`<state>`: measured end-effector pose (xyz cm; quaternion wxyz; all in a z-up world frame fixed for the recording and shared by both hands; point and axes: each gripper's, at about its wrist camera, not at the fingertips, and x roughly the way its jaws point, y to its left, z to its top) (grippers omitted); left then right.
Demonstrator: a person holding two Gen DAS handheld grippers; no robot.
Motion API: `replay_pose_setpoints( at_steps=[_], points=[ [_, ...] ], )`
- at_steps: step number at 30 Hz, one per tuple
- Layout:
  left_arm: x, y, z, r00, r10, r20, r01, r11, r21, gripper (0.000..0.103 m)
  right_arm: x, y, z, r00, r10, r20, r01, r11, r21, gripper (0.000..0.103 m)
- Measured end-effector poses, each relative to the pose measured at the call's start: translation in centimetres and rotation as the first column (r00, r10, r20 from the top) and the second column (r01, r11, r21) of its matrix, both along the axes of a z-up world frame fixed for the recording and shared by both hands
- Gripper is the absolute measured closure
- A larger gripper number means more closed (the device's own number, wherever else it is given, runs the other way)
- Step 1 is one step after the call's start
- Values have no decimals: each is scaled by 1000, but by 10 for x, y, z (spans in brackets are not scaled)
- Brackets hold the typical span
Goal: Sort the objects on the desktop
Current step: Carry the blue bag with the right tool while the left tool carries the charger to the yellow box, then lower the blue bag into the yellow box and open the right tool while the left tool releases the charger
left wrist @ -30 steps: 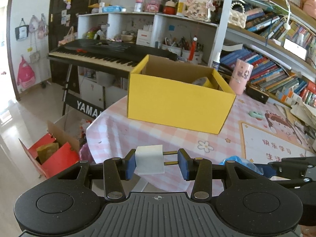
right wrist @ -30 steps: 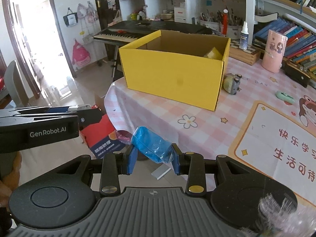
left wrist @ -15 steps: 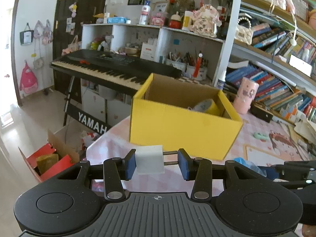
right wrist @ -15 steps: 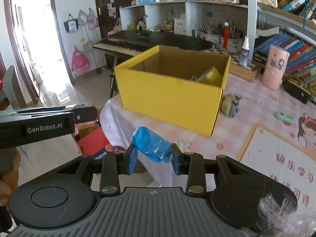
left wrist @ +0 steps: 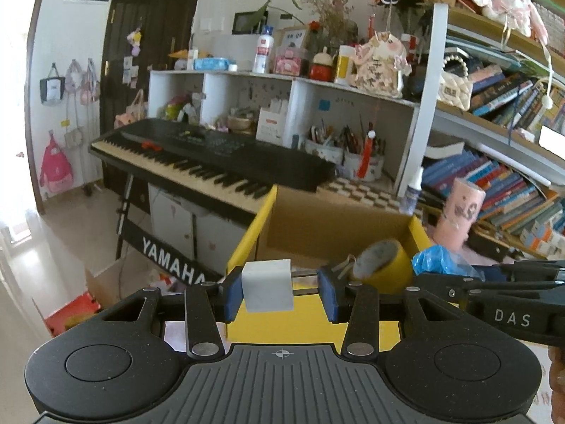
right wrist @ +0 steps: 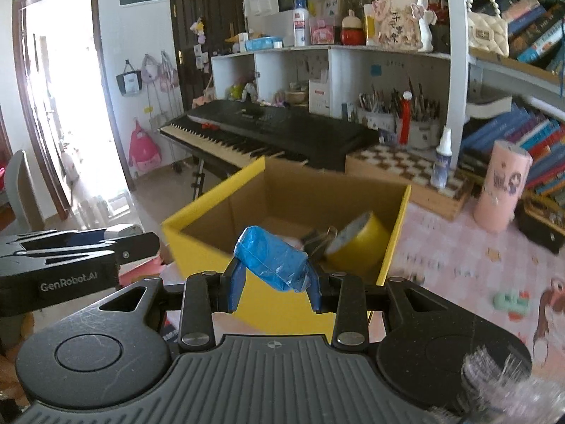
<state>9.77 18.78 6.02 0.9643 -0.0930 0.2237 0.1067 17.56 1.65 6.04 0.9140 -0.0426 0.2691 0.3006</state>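
My left gripper [left wrist: 279, 291] is shut on a white plug adapter [left wrist: 267, 285], its two metal prongs reaching across to the right pad. It hangs just in front of the near wall of the open yellow cardboard box [left wrist: 310, 321]. My right gripper [right wrist: 273, 282] is shut on a crumpled blue plastic wrapper [right wrist: 273, 263] above the near rim of the yellow box [right wrist: 282, 304]. Inside the box lies a yellow tape roll [right wrist: 356, 243] with other small items. In the left wrist view the right gripper with its blue wrapper [left wrist: 438, 259] shows at the right.
A pink-checked tablecloth [right wrist: 459, 254] covers the table. A pink cylinder [right wrist: 501, 187], a spray bottle [right wrist: 443, 157] and a small green object [right wrist: 512, 300] stand right of the box. A black keyboard [left wrist: 212, 162] and shelves lie behind. A red carton [left wrist: 70, 311] sits on the floor.
Both grippers have risen and moved forward to the yellow box, which now looms large and shows its inside. Each keeps its grip on its object.
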Motion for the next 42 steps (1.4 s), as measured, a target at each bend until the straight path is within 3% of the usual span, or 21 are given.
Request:
replay_pose_setpoints(
  at_steps=[7,19,34,40,42],
  points=[
    [37,-5,1,1000,20,-10,-20,1000,23,61,47,2,-1,999,50,11,-50,998,-34,70],
    [90,-18,-21,993,18,-119,-8,997,83,61,104,12,-23,983,184,-26,-186,970,-159,70],
    [135,-30,-47,958,-20,-285,55,992,117,61,160,38,-55,911,400,-103,-408,834,-370,70],
    [145,-34,-52,947,-22,-319,66,990,127,60,169,47,-70,868,471,-158,-490,759,-429,70],
    [147,-34,-54,943,-20,-331,67,989,131,61,167,50,-72,858,497,-131,-496,734,-464,70]
  ],
)
